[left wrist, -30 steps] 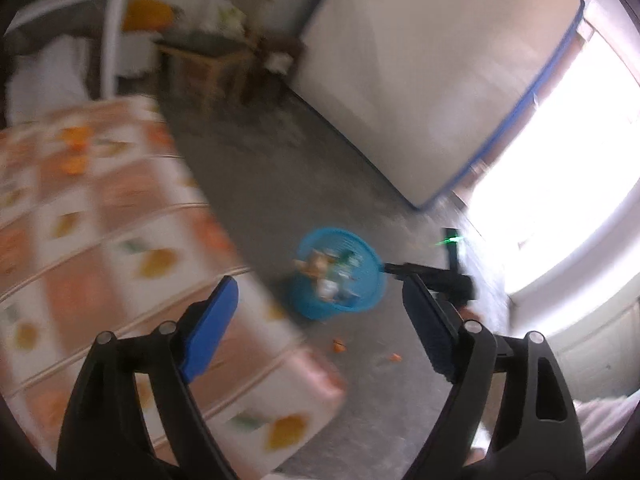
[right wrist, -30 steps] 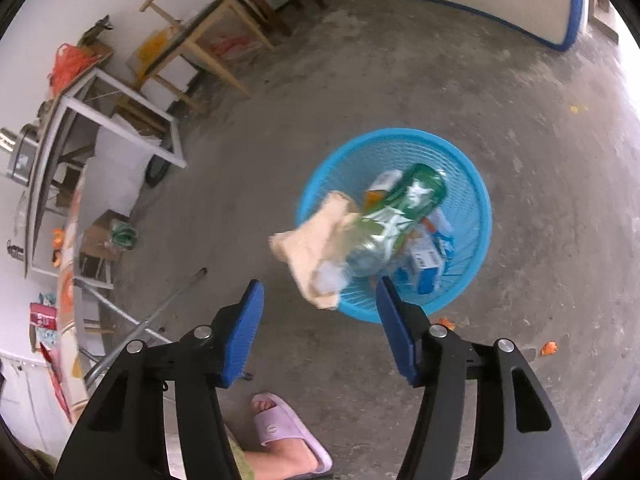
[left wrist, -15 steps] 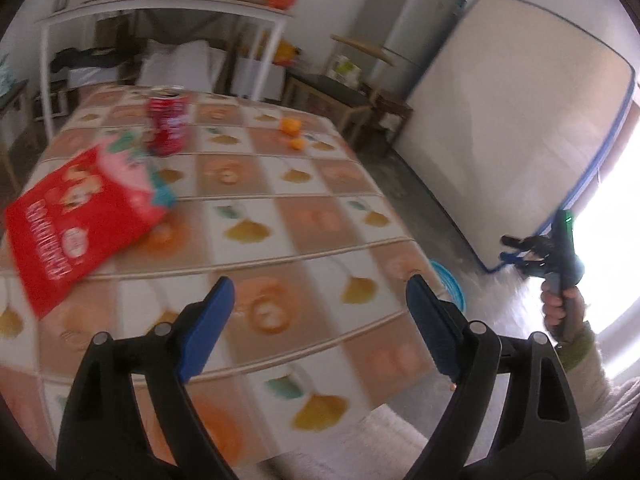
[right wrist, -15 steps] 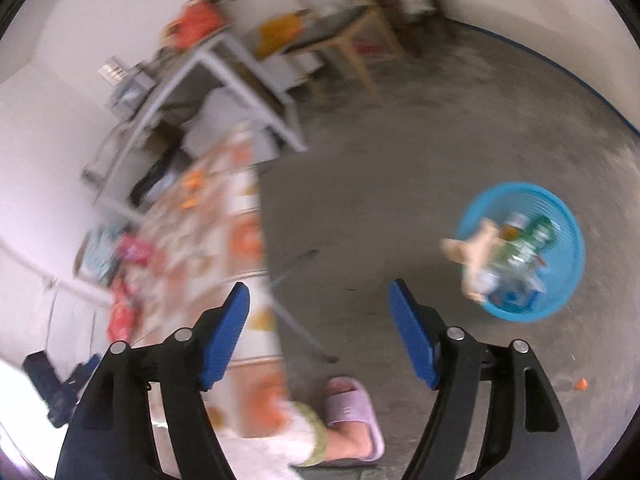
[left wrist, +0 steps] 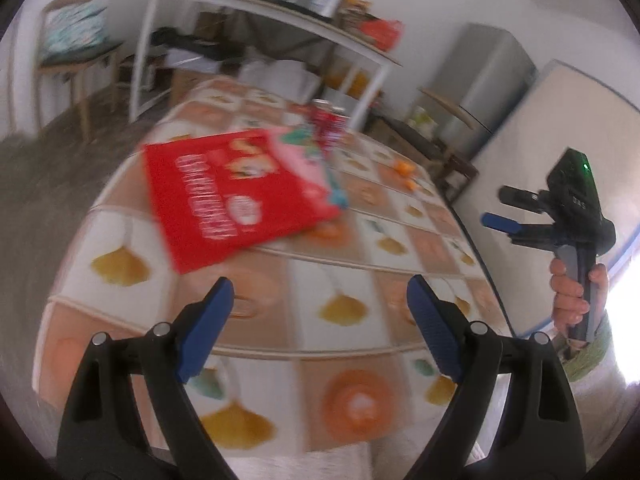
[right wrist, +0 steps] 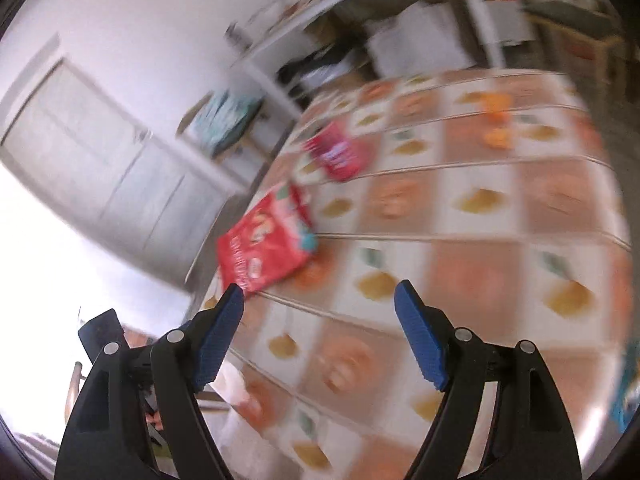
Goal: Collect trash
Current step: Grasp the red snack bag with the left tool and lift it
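Both tongs released above the counter [left wrist: 344, 248]

The left tongs [left wrist: 316, 312] hang empty; a red snack bag [left wrist: 236, 196] lies flat ahead, a red can [left wrist: 330, 128] just behind it. The right tongs [right wrist: 320, 320] are empty too.

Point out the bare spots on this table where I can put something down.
Bare: the near stretch of table between the left tool and the red packet, and the strip right of the packet. Crowded: the far end, where the can stands behind the packet, orange bits beside it.
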Demonstrator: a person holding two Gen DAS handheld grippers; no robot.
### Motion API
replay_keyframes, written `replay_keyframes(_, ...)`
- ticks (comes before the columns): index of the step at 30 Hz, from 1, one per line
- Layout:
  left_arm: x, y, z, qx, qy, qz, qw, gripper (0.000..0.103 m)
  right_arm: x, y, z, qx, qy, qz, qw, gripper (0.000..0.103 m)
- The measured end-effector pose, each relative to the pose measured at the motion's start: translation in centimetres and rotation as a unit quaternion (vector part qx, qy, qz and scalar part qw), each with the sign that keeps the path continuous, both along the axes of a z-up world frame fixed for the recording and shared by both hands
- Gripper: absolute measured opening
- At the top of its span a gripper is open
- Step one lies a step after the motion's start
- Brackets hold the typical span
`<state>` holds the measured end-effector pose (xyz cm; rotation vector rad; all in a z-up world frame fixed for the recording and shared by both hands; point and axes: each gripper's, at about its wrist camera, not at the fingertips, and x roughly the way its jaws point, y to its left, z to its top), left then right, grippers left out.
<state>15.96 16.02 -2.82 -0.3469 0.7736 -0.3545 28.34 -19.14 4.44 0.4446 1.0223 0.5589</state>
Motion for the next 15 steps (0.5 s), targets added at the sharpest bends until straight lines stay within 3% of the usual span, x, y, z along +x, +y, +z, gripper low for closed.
replay_keyframes(3,1.7,2.8,-1.0,-0.015,0.025,0.054,0.9981,0.083,5.0,5.7,-1.3,-0.031,0.004,0.036,0.999,0.076)
replay_keyframes(8,5.8,6.9,-2.7,-0.031,0.069,0.137,0.9876,0.067,11.6,10.7,-5.3,-0.054,0.050,0.042,0.996,0.076)
replay_keyframes(11,7.7,7.9,-4.3,-0.054,0.103,0.140,0.9833,0.054,13.2,12.0,-7.0,-0.044,0.079,0.046,0.995,0.075)
replay_keyframes(15,8.5,6.7,-4.9,-0.062,0.099,0.099,0.9882,0.046,13.1,12.6,-8.1,-0.052,0.090,0.054,0.993,0.051)
